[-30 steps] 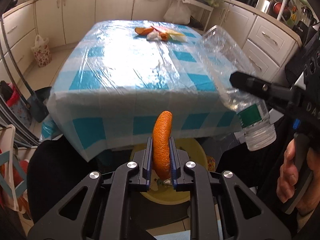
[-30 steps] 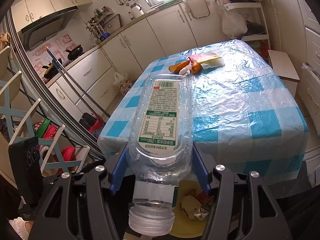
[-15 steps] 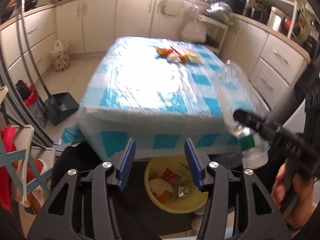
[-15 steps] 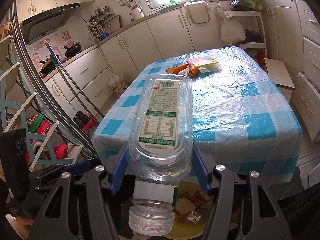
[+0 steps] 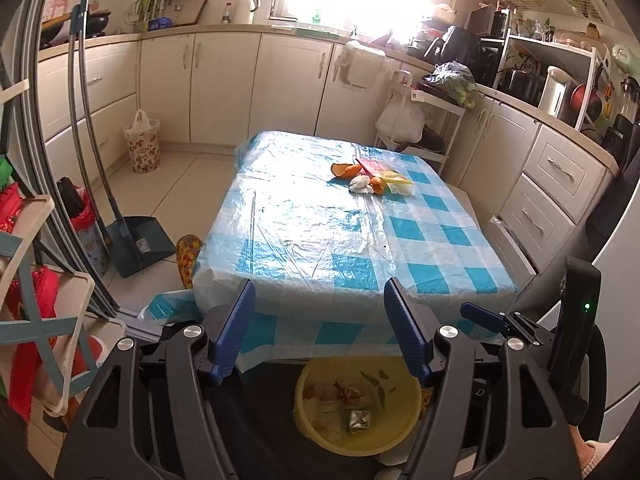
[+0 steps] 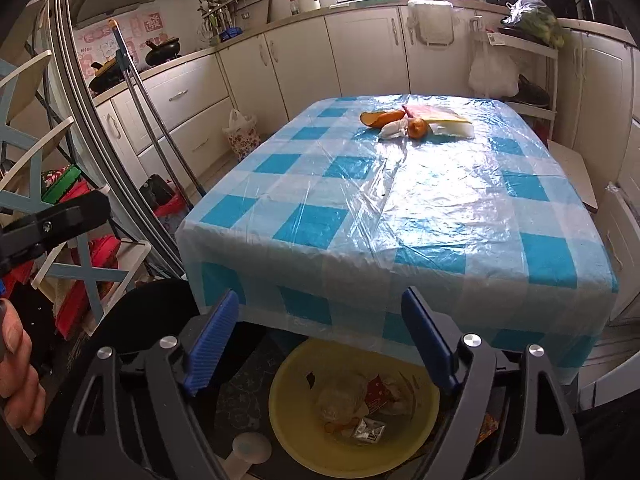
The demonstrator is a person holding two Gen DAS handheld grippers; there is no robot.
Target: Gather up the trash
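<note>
The round yellow plastic basin [image 6: 420, 432] sits on the floor just under the near edge of the bench, half covered by the gripper frames in both views. Its contents are a jumble: crumpled wrappers, a silvery foil packet [image 6: 368, 432] and something clear and crinkled that may be the bottle's body, though that is hard to make out. A white screw cap and neck [image 6: 250, 450] pokes out at the basin's near left rim, its other end hidden behind the right gripper's frame.

The left gripper [image 5: 320, 332] has its blue fingers spread wide with nothing between them; a second ago they pinched a piece of orange peel, and they have just been opening. The right gripper [image 6: 318, 340] likewise stands with fingers spread and empty; its jaws have just been opening, and the clear plastic bottle they clamped half a second ago is gone from between them. A hand [image 6: 16, 364] is cut off at the left edge of the right wrist view.

Beyond lies the bench under a blue-and-white checked plastic cloth [image 5: 320, 224]. At its far end, still uncollected, rest a curled orange peel [image 5: 344, 169], a white crumpled tissue [image 5: 360, 184], a smaller orange scrap [image 5: 377, 184] and a red-and-yellow flat packet [image 5: 390, 178], clustered touching one another.
</note>
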